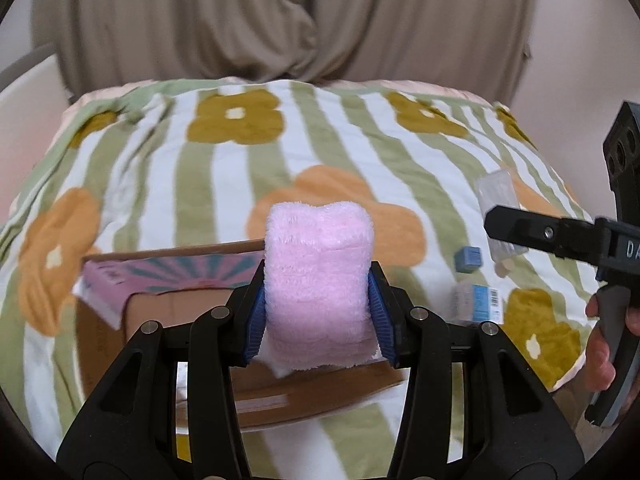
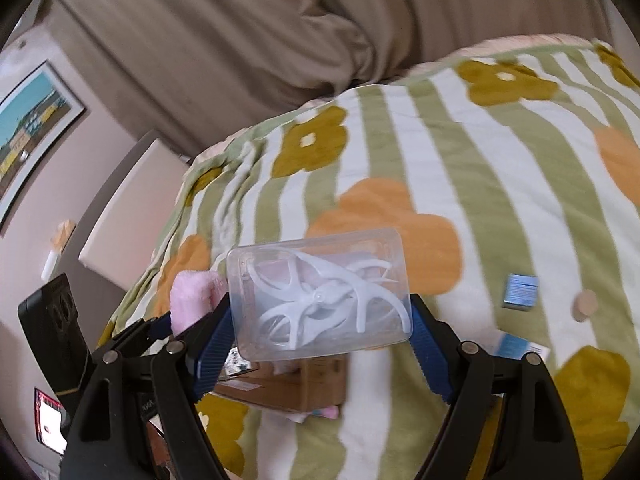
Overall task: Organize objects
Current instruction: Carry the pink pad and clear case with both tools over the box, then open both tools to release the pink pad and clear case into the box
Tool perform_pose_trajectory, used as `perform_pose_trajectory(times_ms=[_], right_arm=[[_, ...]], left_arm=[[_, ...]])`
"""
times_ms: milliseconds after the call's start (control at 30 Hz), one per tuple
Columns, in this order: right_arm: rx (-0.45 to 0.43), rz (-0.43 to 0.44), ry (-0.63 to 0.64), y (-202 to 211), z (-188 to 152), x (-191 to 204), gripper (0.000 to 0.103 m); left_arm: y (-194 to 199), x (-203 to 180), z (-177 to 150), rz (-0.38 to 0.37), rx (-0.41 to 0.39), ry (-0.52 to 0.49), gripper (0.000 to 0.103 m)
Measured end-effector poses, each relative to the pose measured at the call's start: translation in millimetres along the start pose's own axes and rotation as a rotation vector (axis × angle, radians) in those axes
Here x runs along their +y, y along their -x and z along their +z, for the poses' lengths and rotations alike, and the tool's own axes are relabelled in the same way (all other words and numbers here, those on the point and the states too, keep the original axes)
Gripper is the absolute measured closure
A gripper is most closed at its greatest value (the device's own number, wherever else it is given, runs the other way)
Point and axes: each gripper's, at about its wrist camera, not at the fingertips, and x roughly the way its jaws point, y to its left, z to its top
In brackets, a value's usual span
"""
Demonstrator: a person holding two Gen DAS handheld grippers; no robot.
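We hold a folded fluffy pink towel (image 1: 318,284) pinched in the left gripper (image 1: 318,308) and a clear plastic case of white picks (image 2: 320,294) clamped in the right gripper (image 2: 320,332), both above the open cardboard box (image 1: 256,384) near the striped floral blanket's (image 1: 224,184) front edge; we should keep both grips firm and lower them squarely inside.

A bed (image 1: 328,152) carried everything, spread with a blanket (image 1: 320,128) of green and white stripes and big orange and olive flowers. On the blanket lay an open cardboard box (image 1: 304,396), a small blue cube (image 1: 467,258), a blue-labelled packet (image 1: 476,304) and a clear packet (image 1: 496,192).
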Motion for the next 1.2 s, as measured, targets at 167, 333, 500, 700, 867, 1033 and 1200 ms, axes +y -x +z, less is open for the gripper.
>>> perform_pose_trajectory(times_ms=[167, 333, 500, 700, 867, 1033, 1200], right_arm=[[0.039, 0.002, 0.05, -29, -7, 35, 0.025], [0.084, -0.02, 0.103, -62, -17, 63, 0.025], [0.131, -0.036, 0.142, -99, -28, 86, 0.025], [0.184, -0.055, 0.177, -139, -38, 104, 0.025], [0.218, -0.08, 0.196, -168, -45, 110, 0.025], [0.251, -0.1, 0.197, -190, -51, 109, 0.025], [0.268, -0.12, 0.2, -203, -55, 110, 0.025]], left_arm=[[8, 55, -10, 0.034, -0.008, 0.067, 0.061], [6, 105, -26, 0.059, 0.003, 0.121, 0.061], [-6, 136, -45, 0.069, 0.035, 0.149, 0.061], [-25, 156, -62, 0.07, 0.075, 0.153, 0.061], [-44, 167, -72, 0.063, 0.11, 0.157, 0.061], [-62, 174, -80, 0.065, 0.147, 0.149, 0.061], [-70, 180, -87, 0.057, 0.159, 0.158, 0.061]])
